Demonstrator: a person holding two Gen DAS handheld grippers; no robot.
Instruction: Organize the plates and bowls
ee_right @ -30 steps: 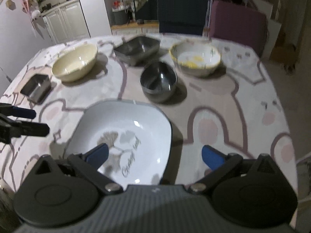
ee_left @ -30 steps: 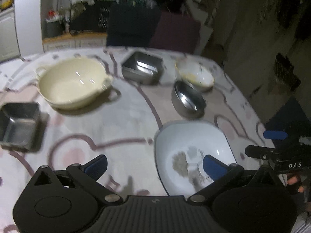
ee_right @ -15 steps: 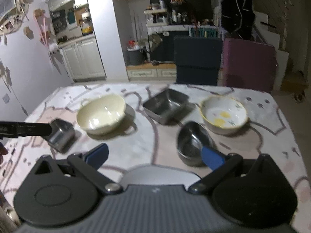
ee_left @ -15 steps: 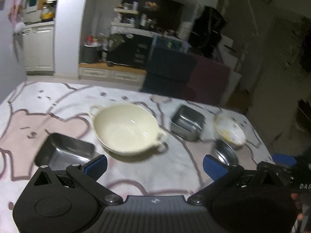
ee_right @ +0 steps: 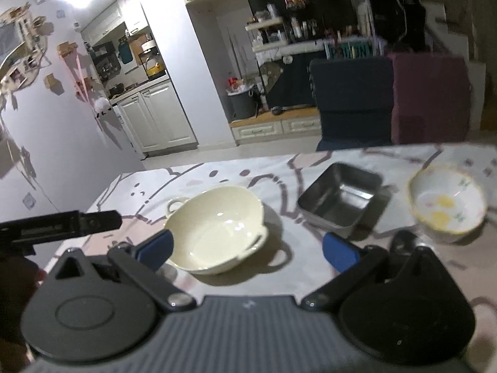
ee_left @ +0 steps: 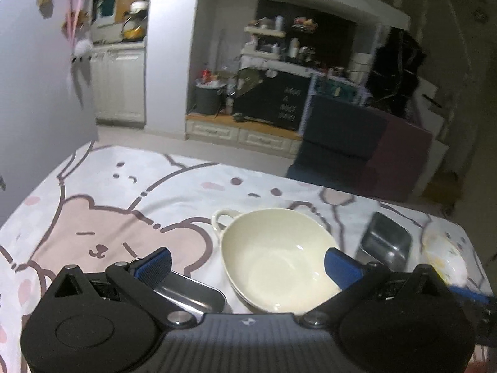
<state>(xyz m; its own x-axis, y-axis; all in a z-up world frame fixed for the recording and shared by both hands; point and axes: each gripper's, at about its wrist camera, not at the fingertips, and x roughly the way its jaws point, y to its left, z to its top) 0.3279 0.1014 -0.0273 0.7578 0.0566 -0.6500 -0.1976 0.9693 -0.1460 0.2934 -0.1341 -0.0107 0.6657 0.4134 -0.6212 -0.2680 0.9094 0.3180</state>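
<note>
The cream two-handled bowl [ee_right: 216, 228] sits near the middle of the table, empty, with nothing stacked in it. To its right and a little farther off stands a square steel container [ee_right: 340, 197], and right of that a white bowl with yellow marks [ee_right: 447, 203]; these three stand apart from one another. A dark round bowl [ee_right: 403, 244] shows only as a sliver behind the right gripper's arm. In the left wrist view a second steel tray [ee_left: 189, 293] lies just left of the cream bowl, close to the near edge.

Judging by this spread, sorting has barely begun: no pile or nest shows, and every dish seen awaits grouping.

The left gripper [ee_left: 247, 264] and the right gripper [ee_right: 247, 247] both hover above the bear-print tablecloth [ee_left: 102, 217] with fingers spread wide, holding nothing.
</note>
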